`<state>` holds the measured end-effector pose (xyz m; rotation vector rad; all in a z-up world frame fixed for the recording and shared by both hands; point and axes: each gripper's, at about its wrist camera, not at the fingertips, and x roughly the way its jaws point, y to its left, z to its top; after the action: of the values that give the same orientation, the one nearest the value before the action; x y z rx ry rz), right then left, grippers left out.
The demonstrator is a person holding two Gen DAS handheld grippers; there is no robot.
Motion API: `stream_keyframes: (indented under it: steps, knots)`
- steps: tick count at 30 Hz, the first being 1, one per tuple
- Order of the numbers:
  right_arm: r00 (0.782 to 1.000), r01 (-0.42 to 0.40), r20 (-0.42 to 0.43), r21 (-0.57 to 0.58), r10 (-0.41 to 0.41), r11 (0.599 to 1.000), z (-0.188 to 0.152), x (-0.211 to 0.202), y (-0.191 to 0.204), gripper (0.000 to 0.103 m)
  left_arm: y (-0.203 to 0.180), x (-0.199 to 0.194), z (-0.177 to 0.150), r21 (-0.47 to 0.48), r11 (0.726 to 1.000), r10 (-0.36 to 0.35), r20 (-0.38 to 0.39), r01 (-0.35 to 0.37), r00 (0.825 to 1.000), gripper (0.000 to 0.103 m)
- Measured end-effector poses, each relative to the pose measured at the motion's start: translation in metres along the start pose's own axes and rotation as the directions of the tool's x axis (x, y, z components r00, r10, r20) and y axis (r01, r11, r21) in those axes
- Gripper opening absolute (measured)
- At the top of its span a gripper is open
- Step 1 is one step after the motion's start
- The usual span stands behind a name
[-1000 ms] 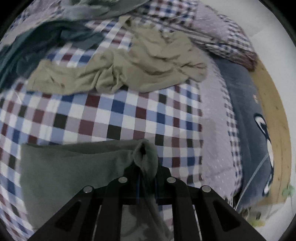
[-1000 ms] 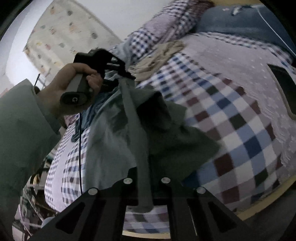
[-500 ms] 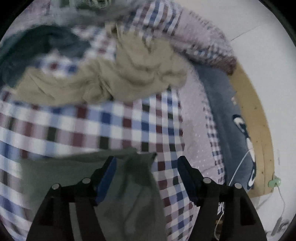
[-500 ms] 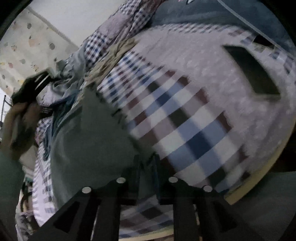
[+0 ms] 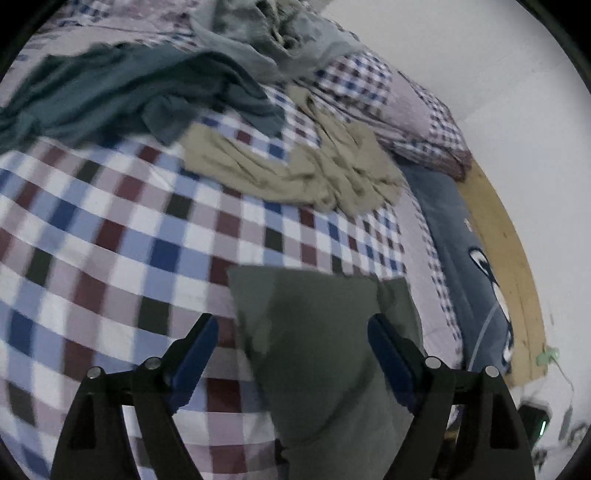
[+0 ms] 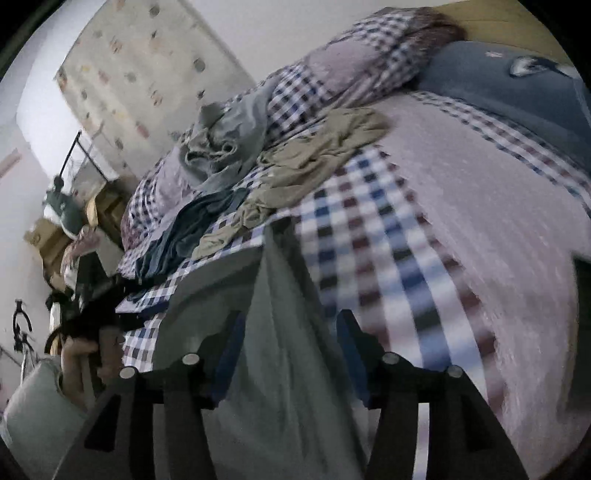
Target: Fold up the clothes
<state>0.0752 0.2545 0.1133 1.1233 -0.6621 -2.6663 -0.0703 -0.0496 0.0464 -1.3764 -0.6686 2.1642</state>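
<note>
Here the left gripper has its jaws spread wide, and its blue-padded fingers stand on either side of the folded green garment without closing on it. The garment lies flat on the checked bedspread, with its far edge running across just beyond the fingertips. From there its long side runs back toward the camera, under the gripper and out of the bottom of the view. The left finger sits over bare bedspread just beside the garment's edge; the right finger sits over the cloth near its far right corner.

The right gripper is also open, its jaws apart and nothing clamped between them. The same green garment fills the gap between its fingers. It narrows to a far corner that points up the bed. Whether the pads touch the cloth cannot be told through the blur.

Farther up the bed lie a crumpled beige garment, a dark teal one and a grey one near the pillow. At the left edge of the right wrist view, a hand in a pale sleeve holds the other gripper's handle.
</note>
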Motion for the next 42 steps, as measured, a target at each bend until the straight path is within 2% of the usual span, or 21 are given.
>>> stream_keyframes:
  steps: [4, 6, 8, 10, 14, 15, 17, 18, 21, 23, 24, 27, 29, 30, 31, 32, 35, 37, 39, 41, 42]
  knots:
    - [0.999, -0.018, -0.039, -0.031, 0.017, 0.999, 0.045, 0.055, 0.008, 0.056, 0.008, 0.022, -0.001, -0.007, 1.000, -0.026, -0.012, 0.026, 1.000, 0.080]
    - [0.999, -0.015, -0.052, -0.046, 0.013, 0.999, 0.063, 0.081, 0.011, 0.056, 0.020, 0.028, 0.005, -0.069, 0.996, -0.049, -0.008, 0.048, 0.999, 0.072]
    - [0.997, -0.008, -0.072, -0.071, 0.003, 0.997, 0.072, 0.106, 0.012, 0.056, 0.028, 0.035, 0.012, -0.123, 0.990, -0.068, -0.002, 0.067, 0.998, 0.066]
    - [0.995, 0.005, -0.097, -0.095, -0.015, 0.995, 0.077, 0.130, 0.012, 0.056, 0.029, 0.042, 0.016, -0.130, 0.989, -0.067, 0.002, 0.067, 0.998, 0.066]
    - [0.989, 0.009, -0.147, -0.115, -0.026, 0.993, 0.077, 0.166, 0.010, 0.056, 0.027, 0.054, 0.019, -0.108, 0.994, -0.033, 0.004, 0.033, 0.999, 0.046]
    - [0.987, 0.017, -0.157, -0.131, -0.037, 0.991, 0.076, 0.174, 0.011, 0.053, 0.029, 0.055, 0.019, -0.106, 0.993, -0.044, 0.011, 0.045, 0.999, 0.035]
    - [0.982, 0.030, -0.181, -0.153, -0.058, 0.988, 0.074, 0.187, 0.008, 0.016, 0.033, 0.053, 0.017, -0.106, 0.992, -0.068, 0.031, 0.071, 0.997, 0.026]
    - [0.981, 0.033, -0.184, -0.151, -0.060, 0.988, 0.072, 0.190, 0.005, 0.008, 0.035, 0.051, 0.016, -0.111, 0.991, -0.073, 0.048, 0.078, 0.996, 0.023]
    - [0.992, -0.033, -0.128, -0.146, 0.014, 0.989, 0.076, 0.177, 0.006, 0.008, 0.036, 0.037, 0.012, -0.118, 0.983, -0.126, 0.151, 0.144, 0.981, 0.021]
    - [0.995, -0.086, -0.071, -0.163, 0.075, 0.983, 0.081, 0.162, 0.014, 0.008, 0.036, 0.021, 0.007, -0.098, 0.976, -0.166, 0.255, 0.196, 0.953, 0.021]
    - [0.995, -0.093, -0.061, -0.172, 0.083, 0.981, 0.082, 0.161, 0.015, 0.008, 0.038, 0.018, 0.005, -0.097, 0.976, -0.160, 0.282, 0.194, 0.946, 0.021]
    - [0.993, -0.027, -0.116, -0.195, 0.005, 0.980, 0.074, 0.189, 0.003, 0.010, 0.050, 0.027, 0.009, -0.133, 0.983, -0.091, 0.241, 0.126, 0.966, 0.024]
    - [0.985, 0.088, -0.127, -0.213, -0.117, 0.973, 0.068, 0.205, -0.007, 0.010, 0.055, 0.033, 0.008, -0.156, 0.985, -0.044, 0.218, 0.079, 0.975, 0.029]
    - [0.978, 0.136, -0.126, -0.202, -0.164, 0.970, 0.067, 0.210, -0.014, 0.013, 0.053, 0.031, 0.009, -0.149, 0.988, -0.016, 0.222, 0.050, 0.975, 0.034]
    - [0.977, 0.148, -0.127, -0.162, -0.170, 0.976, 0.068, 0.210, -0.023, 0.013, 0.052, 0.026, 0.008, -0.145, 0.989, 0.008, 0.233, 0.026, 0.972, 0.036]
    - [0.979, 0.147, -0.122, -0.125, -0.162, 0.981, 0.071, 0.207, -0.029, 0.013, 0.051, 0.023, 0.008, -0.144, 0.989, 0.003, 0.240, 0.032, 0.971, 0.040]
    - [0.994, 0.049, -0.091, -0.034, -0.052, 0.998, 0.081, 0.191, -0.038, 0.018, 0.051, 0.016, 0.010, -0.140, 0.988, -0.033, 0.254, 0.071, 0.967, 0.066]
    - [0.994, -0.050, -0.100, 0.007, 0.051, 0.999, 0.085, 0.185, -0.037, 0.039, 0.050, 0.014, 0.010, -0.133, 0.987, -0.056, 0.246, 0.091, 0.968, 0.068]
    - [0.987, -0.107, -0.116, 0.007, 0.108, 0.994, 0.086, 0.184, -0.031, 0.041, 0.047, 0.017, 0.011, -0.114, 0.989, -0.067, 0.206, 0.092, 0.976, 0.068]
    - [0.984, -0.123, -0.133, -0.031, 0.118, 0.992, 0.085, 0.184, -0.018, 0.041, 0.043, 0.028, 0.013, -0.090, 0.994, -0.051, 0.163, 0.067, 0.985, 0.067]
    - [0.983, -0.127, -0.142, -0.053, 0.119, 0.990, 0.082, 0.183, -0.011, 0.041, 0.042, 0.033, 0.014, -0.082, 0.995, -0.039, 0.147, 0.051, 0.988, 0.053]
